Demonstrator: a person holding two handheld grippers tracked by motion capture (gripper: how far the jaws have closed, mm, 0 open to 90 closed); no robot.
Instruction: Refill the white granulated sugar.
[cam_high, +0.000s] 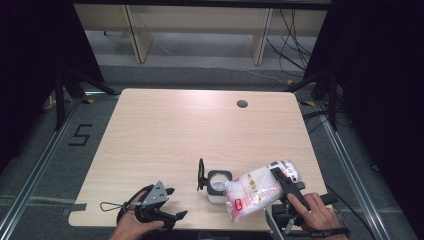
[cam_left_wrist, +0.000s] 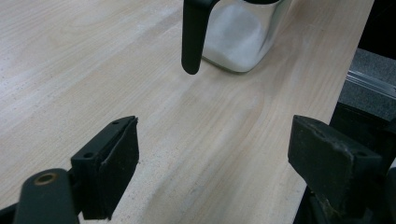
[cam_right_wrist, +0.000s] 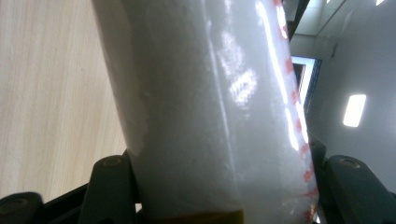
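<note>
A clear square jar (cam_high: 218, 184) with white powder in it stands near the table's front edge, its black lid (cam_high: 201, 175) swung open to the left. My right gripper (cam_high: 283, 183) is shut on a plastic bag of white powder (cam_high: 257, 187) with red print. The bag is tipped, its mouth against the jar's right rim. In the right gripper view the bag (cam_right_wrist: 210, 107) sits squeezed between the two jaws. My left gripper (cam_high: 175, 202) rests open at the front left, nothing between its jaws. In the left gripper view the jar (cam_left_wrist: 243, 37) and lid (cam_left_wrist: 194, 32) lie ahead.
A round cable hole (cam_high: 242, 104) sits at the table's (cam_high: 190, 130) far right. The front edge lies just under both hands. Black tripod legs (cam_high: 67, 90) stand beside the table's left and right sides. Wooden shelving (cam_high: 200, 25) stands beyond.
</note>
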